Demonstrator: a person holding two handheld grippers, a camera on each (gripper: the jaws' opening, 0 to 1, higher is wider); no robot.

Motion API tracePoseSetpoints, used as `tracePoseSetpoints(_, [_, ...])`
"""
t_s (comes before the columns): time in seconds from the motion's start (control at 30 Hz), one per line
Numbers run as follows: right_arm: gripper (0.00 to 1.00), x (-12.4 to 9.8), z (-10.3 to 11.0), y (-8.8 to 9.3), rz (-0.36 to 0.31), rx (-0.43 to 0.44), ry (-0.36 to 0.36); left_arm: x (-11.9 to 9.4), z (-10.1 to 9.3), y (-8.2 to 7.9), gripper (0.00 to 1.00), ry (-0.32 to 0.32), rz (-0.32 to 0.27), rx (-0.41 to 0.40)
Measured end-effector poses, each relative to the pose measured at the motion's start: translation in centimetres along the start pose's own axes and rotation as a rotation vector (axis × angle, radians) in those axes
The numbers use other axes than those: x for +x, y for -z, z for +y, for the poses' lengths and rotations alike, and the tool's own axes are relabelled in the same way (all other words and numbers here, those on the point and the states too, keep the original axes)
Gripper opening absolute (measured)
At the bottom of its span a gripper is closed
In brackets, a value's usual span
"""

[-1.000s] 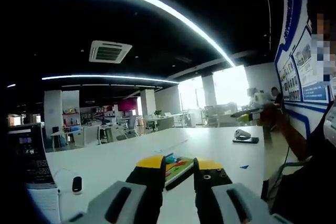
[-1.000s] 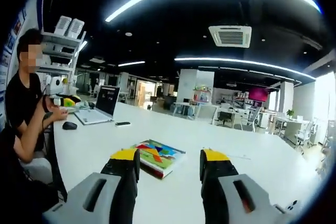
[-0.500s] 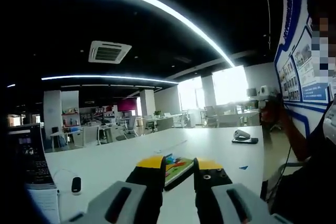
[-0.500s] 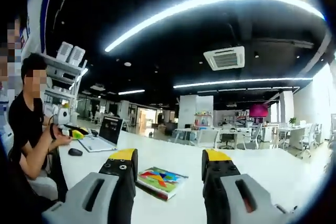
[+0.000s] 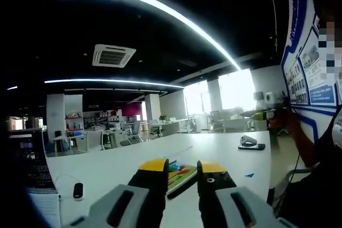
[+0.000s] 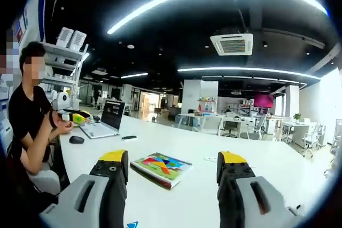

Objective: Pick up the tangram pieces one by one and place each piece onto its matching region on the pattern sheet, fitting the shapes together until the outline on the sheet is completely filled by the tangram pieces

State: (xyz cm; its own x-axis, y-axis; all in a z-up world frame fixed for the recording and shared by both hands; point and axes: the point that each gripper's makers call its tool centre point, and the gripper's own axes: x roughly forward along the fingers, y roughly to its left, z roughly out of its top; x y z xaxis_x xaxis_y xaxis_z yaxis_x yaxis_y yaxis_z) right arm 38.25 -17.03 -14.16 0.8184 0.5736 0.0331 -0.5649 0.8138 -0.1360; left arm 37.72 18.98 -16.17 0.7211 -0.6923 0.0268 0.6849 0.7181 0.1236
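Note:
A flat board (image 6: 162, 165) carrying colourful tangram pieces lies on the white table (image 6: 192, 201), some way ahead of my right gripper (image 6: 173, 158). That gripper is open wide and holds nothing. A small blue tangram piece (image 6: 132, 224) lies on the table just in front of its left jaw. In the left gripper view the same board (image 5: 180, 174) shows through the narrow gap of my left gripper (image 5: 183, 167), which is open and empty, well short of the board. Another small blue piece (image 5: 249, 175) lies to the right of it.
A seated person (image 6: 29, 121) at the table's left end holds a yellow object beside an open laptop (image 6: 109, 118), a mouse (image 6: 76, 139) and a phone (image 6: 128, 138). Another mouse (image 5: 78, 189) and a dark screen (image 5: 24, 158) are at the left, a dark device (image 5: 250, 142) at the right.
My right gripper's jaws have spread wider, and its view has shifted so the blue piece shows at the bottom. The left gripper view has barely moved.

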Motion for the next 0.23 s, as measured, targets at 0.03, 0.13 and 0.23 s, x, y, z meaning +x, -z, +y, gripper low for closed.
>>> tracePoseSetpoints(0.03, [0.67,-0.02,0.11,-0.03,-0.001,-0.005,-0.002,0.01,0.03,0.01,0.23,0.0,0.0,0.0])
tracePoseSetpoints(0.13, [0.65,-0.01,0.2,-0.22,-0.005,-0.027,-0.007,-0.07,0.13,0.04,0.23,0.001,0.001,0.0])
tracePoseSetpoints(0.23, [0.65,-0.04,0.4,-0.48,-0.013,-0.037,-0.012,-0.11,0.22,0.05,0.23,-0.003,0.002,0.0])
